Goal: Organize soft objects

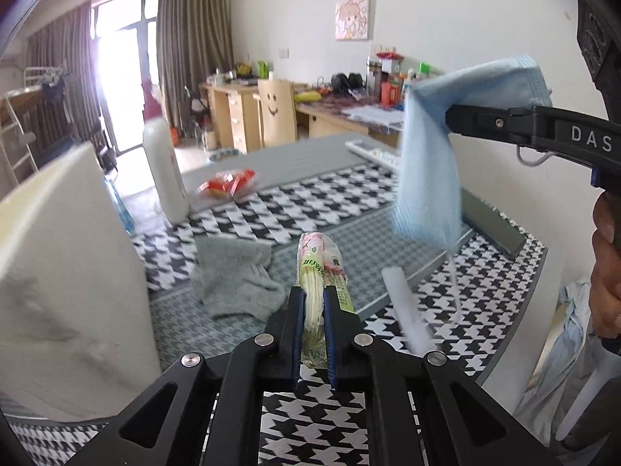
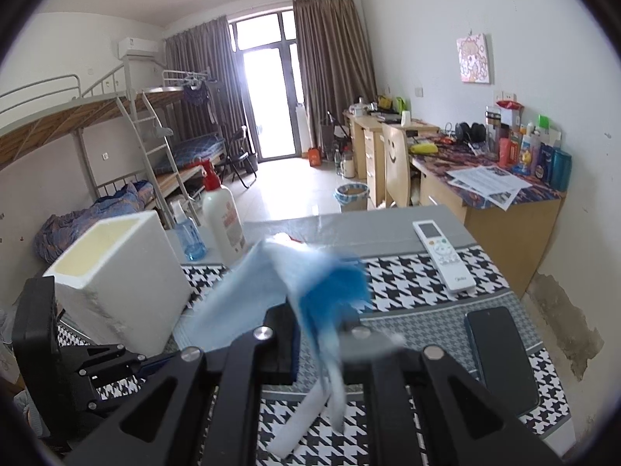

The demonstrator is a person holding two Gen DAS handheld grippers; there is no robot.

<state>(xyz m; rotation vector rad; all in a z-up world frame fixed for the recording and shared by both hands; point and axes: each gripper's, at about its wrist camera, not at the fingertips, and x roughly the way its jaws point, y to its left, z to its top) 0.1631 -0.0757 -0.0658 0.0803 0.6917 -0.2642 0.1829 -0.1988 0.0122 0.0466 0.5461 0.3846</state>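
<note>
My left gripper is shut on a slim pack of tissues in green and pink printed wrap, held a little above the houndstooth table cover. At the upper right of the left wrist view, my right gripper is shut on a light blue face mask that hangs down with a white strap trailing. In the right wrist view the mask drapes blurred over the right gripper. A grey fluffy cloth lies crumpled on the table, left of the tissue pack.
An open white foam box stands at the left. Behind it are a white pump bottle and a blue bottle. A remote and a dark phone lie at the right; a red packet lies farther back.
</note>
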